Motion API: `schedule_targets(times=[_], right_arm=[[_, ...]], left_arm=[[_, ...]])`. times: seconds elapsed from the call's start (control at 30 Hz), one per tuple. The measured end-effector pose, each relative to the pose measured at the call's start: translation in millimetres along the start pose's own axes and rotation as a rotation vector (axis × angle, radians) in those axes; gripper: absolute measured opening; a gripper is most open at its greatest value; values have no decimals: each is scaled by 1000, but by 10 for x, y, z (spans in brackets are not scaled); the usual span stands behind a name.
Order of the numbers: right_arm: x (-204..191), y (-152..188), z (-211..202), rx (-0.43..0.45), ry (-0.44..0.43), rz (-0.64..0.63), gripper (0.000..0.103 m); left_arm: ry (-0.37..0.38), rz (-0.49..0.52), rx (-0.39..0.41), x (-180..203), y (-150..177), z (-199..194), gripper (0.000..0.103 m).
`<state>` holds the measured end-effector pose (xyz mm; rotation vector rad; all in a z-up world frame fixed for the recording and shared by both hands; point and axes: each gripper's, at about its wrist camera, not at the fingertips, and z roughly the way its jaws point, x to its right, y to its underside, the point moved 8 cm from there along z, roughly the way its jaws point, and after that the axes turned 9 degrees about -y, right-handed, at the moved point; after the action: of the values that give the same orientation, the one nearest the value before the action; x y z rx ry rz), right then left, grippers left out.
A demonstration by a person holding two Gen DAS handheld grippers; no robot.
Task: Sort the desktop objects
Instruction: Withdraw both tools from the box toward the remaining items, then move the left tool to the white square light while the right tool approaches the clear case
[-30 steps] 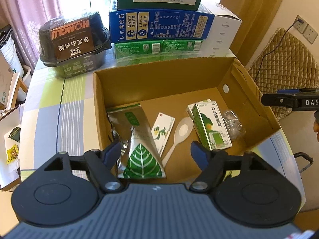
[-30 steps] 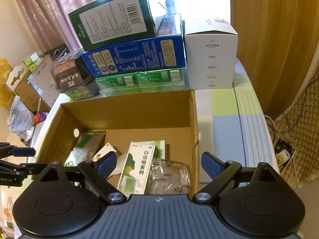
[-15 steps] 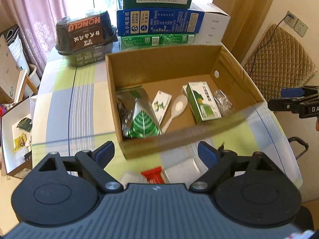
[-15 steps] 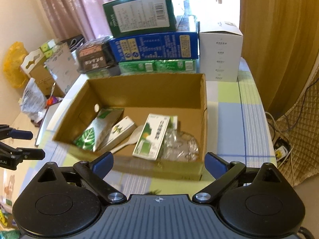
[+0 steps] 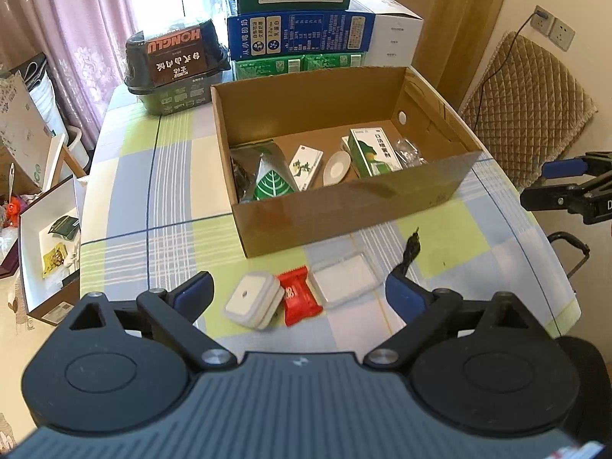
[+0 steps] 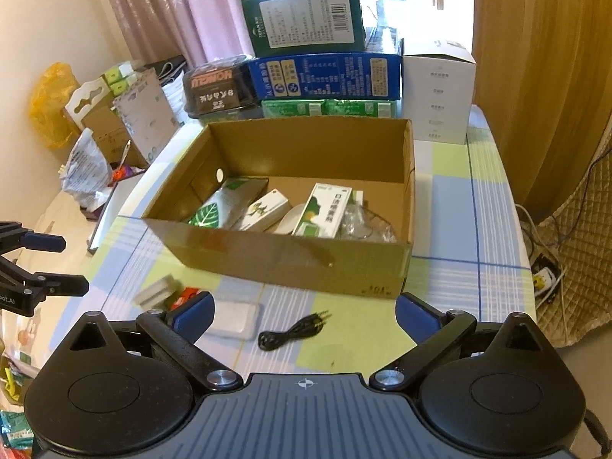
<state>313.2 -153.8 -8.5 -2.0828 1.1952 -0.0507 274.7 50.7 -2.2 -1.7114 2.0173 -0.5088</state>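
Box [image 5: 344,206], frame centre, already holds several items; white case [image 5: 254,300], red packet [image 5: 300,300], clear tray [image 5: 344,279] and cable [image 6: 292,331] remain on the tabletop [image 5: 153,206]. Left claw [image 5: 298,294] and right claw [image 6: 304,311] are both spread, empty.

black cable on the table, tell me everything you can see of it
The black cable is a short, thin cord bunched into a loose wavy bundle, with a metal jack plug at the end toward the cardboard box. It lies flat on the checked tablecloth, apart from the box, right of the clear plastic case, untouched.
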Motion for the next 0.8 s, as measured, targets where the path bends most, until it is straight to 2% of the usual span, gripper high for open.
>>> schedule_targets(times=[0.5, 0.63, 0.8], right_arm=[[-75, 304, -312, 16, 14, -21, 101], [-90, 434, -316, -4, 34, -93, 101], [-169, 650, -247, -61, 75, -301, 101]], left_arm=[[-41, 76, 19, 80, 341, -220, 100], [-45, 101, 31, 17, 493, -224, 101], [-49, 126, 9, -97, 707, -169, 101]])
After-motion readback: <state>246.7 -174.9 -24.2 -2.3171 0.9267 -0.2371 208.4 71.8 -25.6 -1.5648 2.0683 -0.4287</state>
